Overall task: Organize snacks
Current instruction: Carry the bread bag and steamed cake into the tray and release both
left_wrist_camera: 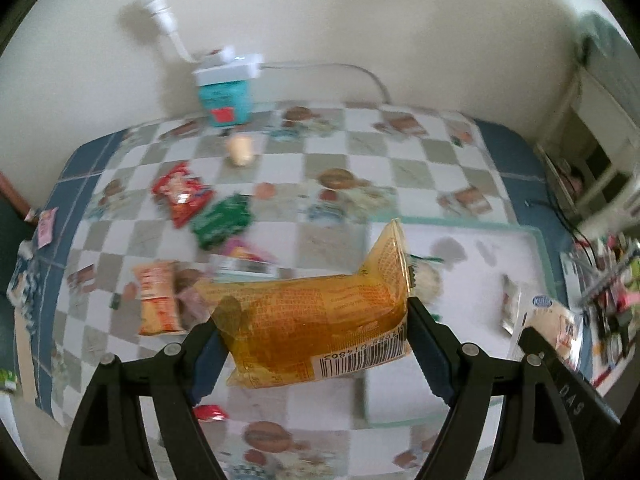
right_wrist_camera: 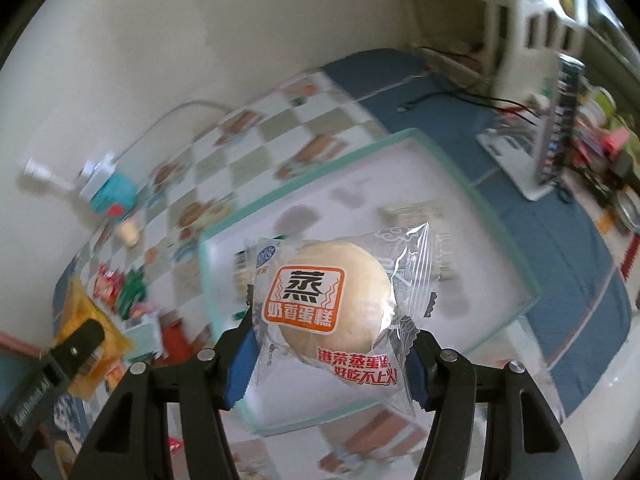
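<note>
Checkered desk (left_wrist_camera: 360, 140), tray (right_wrist_camera: 224, 236) at its right edge. Left gripper (left_wrist_camera: 316, 344) pinches orange packet (left_wrist_camera: 312, 320); right gripper (right_wrist_camera: 332, 356) pinches wrapped cake (right_wrist_camera: 336, 300). Both light, crinkly, slippery; cake soft, so grip wrapper edges.

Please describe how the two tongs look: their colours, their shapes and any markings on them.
Both the left tongs and the right tongs are black plastic, each with two angular arms that have cut-out slots and round silver pivot pins. Their fingertips carry blue pads. Seen from the side in the other camera's view, each body bears pale lettering, too blurred to read. No cables or sleeves show.
</note>
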A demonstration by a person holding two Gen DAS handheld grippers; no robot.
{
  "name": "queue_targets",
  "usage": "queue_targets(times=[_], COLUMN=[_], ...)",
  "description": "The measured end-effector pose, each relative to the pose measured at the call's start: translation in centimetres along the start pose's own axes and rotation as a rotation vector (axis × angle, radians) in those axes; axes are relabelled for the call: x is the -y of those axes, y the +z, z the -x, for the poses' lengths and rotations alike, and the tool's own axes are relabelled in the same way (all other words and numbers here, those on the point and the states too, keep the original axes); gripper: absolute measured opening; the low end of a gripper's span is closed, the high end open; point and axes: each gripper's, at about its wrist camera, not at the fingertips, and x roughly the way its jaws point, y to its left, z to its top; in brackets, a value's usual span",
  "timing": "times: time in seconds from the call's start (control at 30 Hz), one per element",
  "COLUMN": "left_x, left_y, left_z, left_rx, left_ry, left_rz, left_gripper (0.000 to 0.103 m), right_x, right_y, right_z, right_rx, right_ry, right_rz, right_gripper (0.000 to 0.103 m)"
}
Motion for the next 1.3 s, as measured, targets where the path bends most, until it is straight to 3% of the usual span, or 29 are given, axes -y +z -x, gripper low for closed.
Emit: queue_targets(times=[0.23,0.6,0.93,1.23,1.3], left_x=[5.1,8.6,8.6,6.5,5.6], left_y=[-1.3,-3.0,-3.9,-3.1,-2.9], left_z=[-1.2,-4.6,-6.6,-6.0,-6.0], left_rx=[-0.034,-0.116,-0.171,-0.146,-0.141], left_ry=[-0.026,-0.063,-0.061,-0.048,-0.025], left_rz=[-0.097,-0.139,-0.145,-0.085,-0.060], left_gripper=[0.083,0.083,0.088,0.090,0.100], right_x=[4.6,7.6,6.8,6.8,6.7], right_y=[0.9,1.1,0.6,0.6,0.6], right_z=[-0.4,-2.5,-4.4,-4.3,-4.4], right_rx=[-0.003,-0.052,-0.107,-0.101,-0.102], right_ry=[-0.046,-0.076,-0.093,-0.119,-0.128], right_rz=[-0.078,-0.112,-0.089,-0.088,-0.082], right_gripper=[0.065,0.066,0.070,0.080,0.081])
